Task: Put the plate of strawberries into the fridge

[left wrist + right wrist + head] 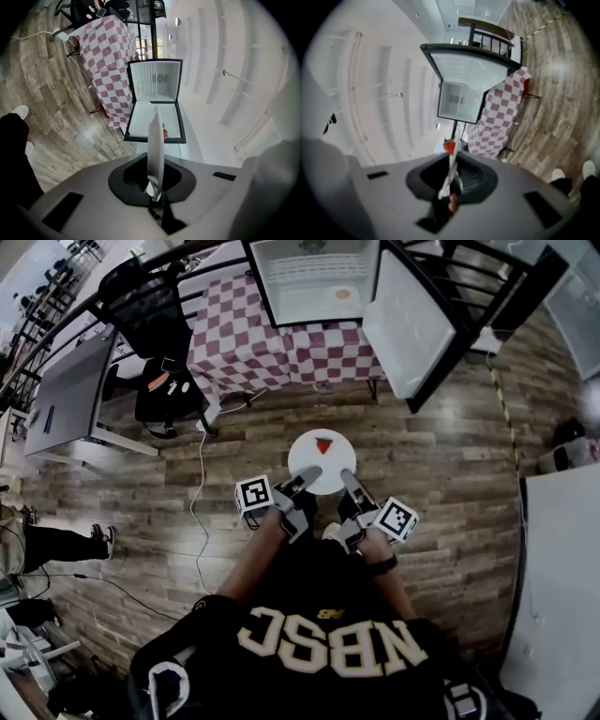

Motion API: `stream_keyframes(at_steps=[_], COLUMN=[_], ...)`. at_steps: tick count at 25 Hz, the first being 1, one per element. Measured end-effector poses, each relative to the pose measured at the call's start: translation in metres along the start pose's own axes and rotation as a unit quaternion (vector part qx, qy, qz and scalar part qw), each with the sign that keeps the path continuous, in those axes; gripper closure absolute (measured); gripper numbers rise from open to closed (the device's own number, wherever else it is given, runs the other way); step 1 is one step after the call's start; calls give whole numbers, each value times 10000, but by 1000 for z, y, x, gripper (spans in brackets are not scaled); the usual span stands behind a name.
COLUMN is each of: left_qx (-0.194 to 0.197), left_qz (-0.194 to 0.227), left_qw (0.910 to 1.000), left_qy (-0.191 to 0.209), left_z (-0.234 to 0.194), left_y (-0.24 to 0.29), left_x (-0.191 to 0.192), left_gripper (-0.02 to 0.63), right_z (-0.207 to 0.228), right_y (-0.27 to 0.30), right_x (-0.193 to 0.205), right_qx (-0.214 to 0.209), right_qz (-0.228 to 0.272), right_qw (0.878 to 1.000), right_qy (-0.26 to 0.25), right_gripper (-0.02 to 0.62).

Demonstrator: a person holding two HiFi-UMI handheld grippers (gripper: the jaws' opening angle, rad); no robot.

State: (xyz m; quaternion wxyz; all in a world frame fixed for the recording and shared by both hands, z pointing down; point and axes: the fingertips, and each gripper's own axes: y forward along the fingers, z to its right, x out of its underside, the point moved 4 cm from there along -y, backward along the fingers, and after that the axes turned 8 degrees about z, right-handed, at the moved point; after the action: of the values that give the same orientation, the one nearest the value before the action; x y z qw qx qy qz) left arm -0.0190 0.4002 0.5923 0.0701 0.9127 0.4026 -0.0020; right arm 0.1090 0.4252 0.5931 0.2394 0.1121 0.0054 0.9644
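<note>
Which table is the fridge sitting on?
The table with the red-and-white checked cloth; the open fridge stands on it. The plain grey table at left has neither.

A counter [253, 334] draped in red-and-white checked cloth stands on the wood-plank floor [450, 465], carrying a small white open-doored fridge [300, 282].

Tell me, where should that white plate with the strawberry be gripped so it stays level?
By its thin rim, from the person's side. The plate is flat and shallow, so only the edge fits between jaws, and the strawberry sits clear of that edge. The left gripper and right gripper are shut on the near rim, one each side, which likely keeps it level.
</note>
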Motion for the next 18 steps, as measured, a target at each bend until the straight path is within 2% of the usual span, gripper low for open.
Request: stream_keyframes(at_steps=[2, 3, 6, 9, 11, 13, 14, 16, 18], left_qx=[3, 13, 45, 62, 107, 178, 221, 306, 360], left_qz=[81, 106, 178, 231, 202, 106, 54, -32, -101], left_qw=[10000, 9999, 9997, 9994, 9992, 9995, 9996, 9995, 9993], left_qy=[-34, -39, -134, -260, -323, -257, -194, -108, -91], left_z=[-1, -1, -5, -5, -4, -2, 1, 11, 21], left_y=[4, 7, 18, 35, 50, 70, 81, 105, 127], left_x=[-6, -9, -18, -39, -56, -71, -80, -102, -128], left_gripper=[581, 581, 581, 581, 581, 581, 581, 581, 581], right_z=[-6, -6, 7, 7, 14, 17, 17, 9, 7], right_y=[13, 18, 25, 52, 67, 82, 93, 125, 154], right_x=[-4, -5, -11, -22, -27, -39, -47, -69, -86], right_qx=[-334, -371, 103, 92, 459, 642, 593, 175, 206], right_qz=[-65, -97, -188, -211, -159, -96, -74, -44, 24], right_qw=[9990, 9987, 9996, 9993, 9987, 9978, 9980, 9985, 9978], right_qy=[-278, -337, -195, -286, -145, -116, -182, -508, -625], right_gripper=[553, 551, 548, 545, 543, 543, 543, 543, 543])
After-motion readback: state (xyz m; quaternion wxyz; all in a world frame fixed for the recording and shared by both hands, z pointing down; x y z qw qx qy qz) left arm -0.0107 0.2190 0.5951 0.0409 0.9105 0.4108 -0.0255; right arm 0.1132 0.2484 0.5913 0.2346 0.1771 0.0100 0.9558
